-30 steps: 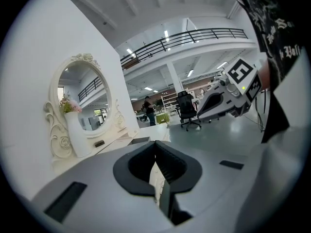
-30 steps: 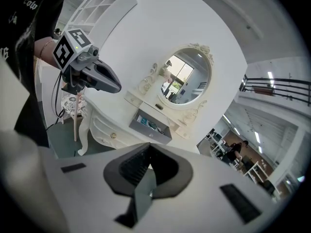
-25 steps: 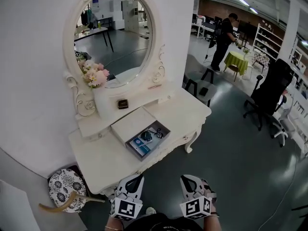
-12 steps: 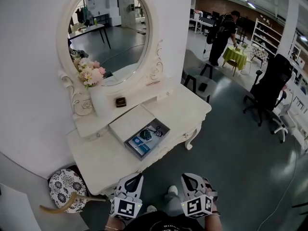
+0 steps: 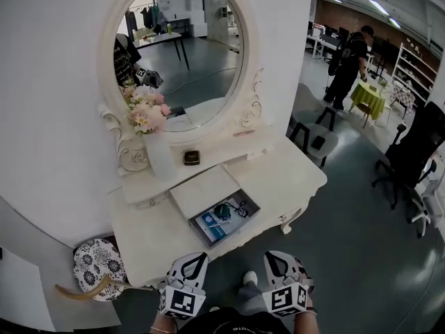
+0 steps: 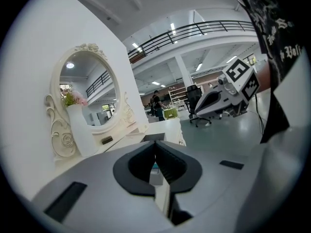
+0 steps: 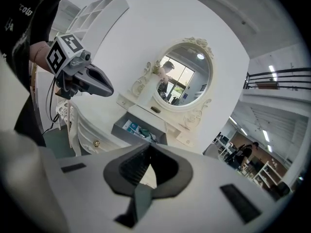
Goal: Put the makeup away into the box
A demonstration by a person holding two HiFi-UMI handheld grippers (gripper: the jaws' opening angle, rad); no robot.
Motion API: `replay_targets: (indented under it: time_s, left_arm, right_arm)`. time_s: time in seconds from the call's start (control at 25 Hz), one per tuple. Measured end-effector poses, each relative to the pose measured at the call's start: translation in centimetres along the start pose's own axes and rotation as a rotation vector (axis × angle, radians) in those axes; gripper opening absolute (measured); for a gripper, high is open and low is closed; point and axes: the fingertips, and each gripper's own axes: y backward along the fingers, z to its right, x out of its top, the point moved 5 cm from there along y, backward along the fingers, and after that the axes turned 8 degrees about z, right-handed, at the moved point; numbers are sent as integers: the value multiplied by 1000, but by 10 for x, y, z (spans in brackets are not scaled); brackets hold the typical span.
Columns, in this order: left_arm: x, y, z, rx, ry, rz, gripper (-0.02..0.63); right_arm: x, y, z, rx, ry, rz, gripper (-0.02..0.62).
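On the white vanity table stands an open grey box, its white lid folded back. Inside lie a blue packet and a teal item with a dark cord. A small dark compact rests on the shelf under the oval mirror. My left gripper and right gripper hang side by side off the table's front edge, short of the box, both shut and empty. The right gripper view shows the box ahead beyond the shut jaws.
A white vase of pink flowers stands on the shelf at the left. A flower-patterned stool sits beside the table's left end. A grey stool, a black office chair and a person are farther off.
The vanity and box have shifted right and slightly down in the head view. Both grippers stay side by side at the bottom edge, still shut.
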Motion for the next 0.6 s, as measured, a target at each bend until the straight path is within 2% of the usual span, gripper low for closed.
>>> replay_targets:
  time_s: [0.6]
  left_arm:
    - [3,-83,-33,180,44,-89,15]
  right_arm:
    - [-17,-104,82,185,52,89,8]
